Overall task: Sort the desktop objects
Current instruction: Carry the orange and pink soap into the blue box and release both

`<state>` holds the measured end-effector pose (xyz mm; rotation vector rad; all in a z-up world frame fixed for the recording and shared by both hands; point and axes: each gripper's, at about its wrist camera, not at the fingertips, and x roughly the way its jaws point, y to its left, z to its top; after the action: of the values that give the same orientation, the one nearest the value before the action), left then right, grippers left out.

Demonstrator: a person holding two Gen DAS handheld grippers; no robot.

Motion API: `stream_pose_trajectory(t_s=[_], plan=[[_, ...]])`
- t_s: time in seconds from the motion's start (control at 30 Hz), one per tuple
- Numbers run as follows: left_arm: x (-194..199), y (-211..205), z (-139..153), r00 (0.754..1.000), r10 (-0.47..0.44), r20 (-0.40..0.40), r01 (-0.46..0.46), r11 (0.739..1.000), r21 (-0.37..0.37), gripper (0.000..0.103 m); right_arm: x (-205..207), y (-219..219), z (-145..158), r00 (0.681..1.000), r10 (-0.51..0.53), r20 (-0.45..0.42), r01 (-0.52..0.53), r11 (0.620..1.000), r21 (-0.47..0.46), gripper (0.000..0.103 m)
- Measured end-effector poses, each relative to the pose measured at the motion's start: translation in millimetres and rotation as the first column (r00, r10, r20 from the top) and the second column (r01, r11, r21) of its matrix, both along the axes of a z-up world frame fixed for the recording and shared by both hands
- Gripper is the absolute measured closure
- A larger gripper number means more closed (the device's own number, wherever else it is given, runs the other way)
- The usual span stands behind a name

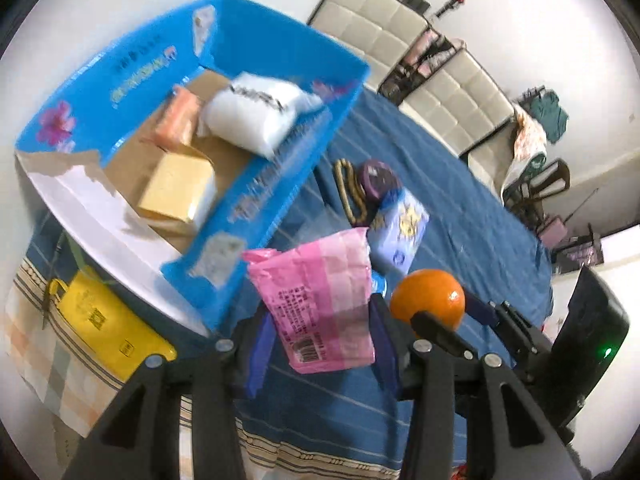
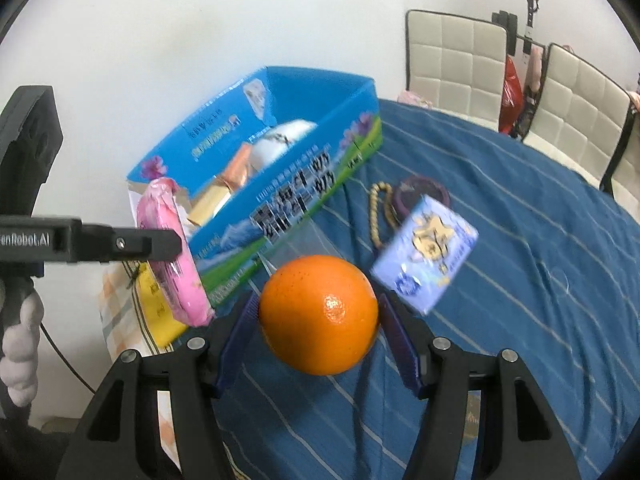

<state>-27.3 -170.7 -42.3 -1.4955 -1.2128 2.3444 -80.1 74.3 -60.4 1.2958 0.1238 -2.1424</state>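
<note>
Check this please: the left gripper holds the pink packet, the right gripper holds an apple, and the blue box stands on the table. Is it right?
One thing is wrong: the right gripper holds an orange, not an apple, as the right wrist view shows. The left gripper does hold the pink packet, and the blue box stands on the table.

The white lettering on the open blue cardboard box (image 1: pixel 120 80) beyond the left gripper (image 1: pixel 320 320) is smeared by blur and cannot be read. The flat pink plastic packet (image 1: pixel 324 300) between that gripper's pads hides part of the light-blue printed pouch (image 1: pixel 400 232) behind it. The round orange fruit (image 2: pixel 318 314) in the right gripper (image 2: pixel 318 320) covers the blue striped cloth on the worktop (image 2: pixel 520 260) beneath. A yellow flat bag (image 1: pixel 104 320) lies half under the box.
</note>
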Motion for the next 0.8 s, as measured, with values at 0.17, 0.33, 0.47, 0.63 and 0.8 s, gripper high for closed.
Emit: stream_pose_trajectory(t_s=[0.17,0.33,0.47,0.63,0.8], plan=[[-3.8,-32.0,2.7,0.998,0.060,-0.026,-0.060,0.998,0.035,0.062,-11.9,-17.9,14.0,1.000,0.018,-0.023,-0.018,1.000,-0.019,0.038],[-6.8,-77.0,0.1,0.988,0.147,-0.036,-0.145,0.988,0.058,0.061,-24.6,-42.3,26.0,0.998,0.045,-0.052,-0.047,0.999,-0.024,0.038],[-17.1,-109.5,-11.0,0.983,0.184,-0.022,-0.183,0.981,0.060,0.061,-35.8,-68.8,35.1,0.994,0.079,-0.075,-0.081,0.996,-0.024,0.038],[-35.8,-142.1,-30.6,0.979,0.203,0.000,-0.203,0.978,0.045,0.061,-52.3,-104.3,39.0,0.989,0.123,-0.084,-0.125,0.992,-0.019,0.038],[-65.4,-151.2,-63.8,0.992,0.110,0.064,-0.109,0.994,-0.018,0.061,-73.0,-140.5,26.8,0.984,0.163,-0.068,-0.162,0.987,0.018,0.038]])
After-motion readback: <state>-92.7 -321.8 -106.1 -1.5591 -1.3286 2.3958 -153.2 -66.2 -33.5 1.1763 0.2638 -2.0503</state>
